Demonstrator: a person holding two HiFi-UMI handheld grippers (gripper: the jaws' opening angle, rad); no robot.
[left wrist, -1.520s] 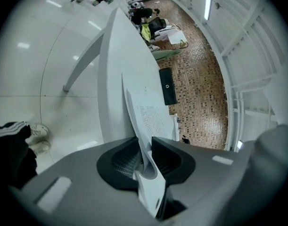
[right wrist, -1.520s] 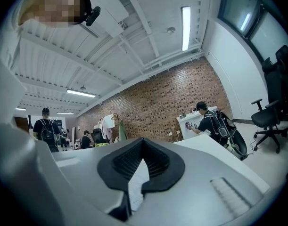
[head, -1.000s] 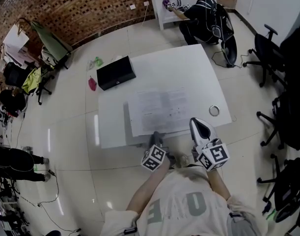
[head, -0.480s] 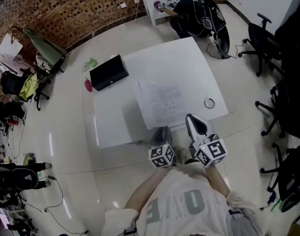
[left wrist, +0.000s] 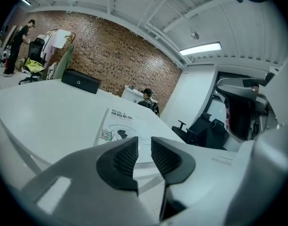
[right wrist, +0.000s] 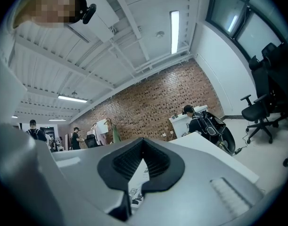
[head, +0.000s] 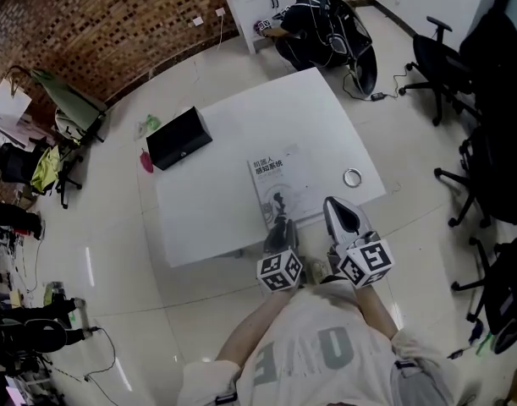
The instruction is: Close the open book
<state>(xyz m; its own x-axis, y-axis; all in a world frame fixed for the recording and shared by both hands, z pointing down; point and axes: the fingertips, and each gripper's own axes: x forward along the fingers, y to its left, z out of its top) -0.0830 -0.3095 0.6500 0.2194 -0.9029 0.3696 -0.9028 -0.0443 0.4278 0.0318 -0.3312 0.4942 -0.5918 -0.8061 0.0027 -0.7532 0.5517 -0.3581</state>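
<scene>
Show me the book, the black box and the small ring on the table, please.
book (head: pixel 279 191): head view, middle of its closed cover.
black box (head: pixel 178 138): head view, centre of its top.
ring (head: pixel 344 177): head view, its left rim.

book (head: pixel 283 184) cover, top: 2 lines dark CJK title, chars too small to read | QR code (left wrist: pixel 105 135) on same cover, under title, seen in left gripper view, not legible | shirt (head: pixel 313 353) of wearer: lg pale letters "OE"
</scene>
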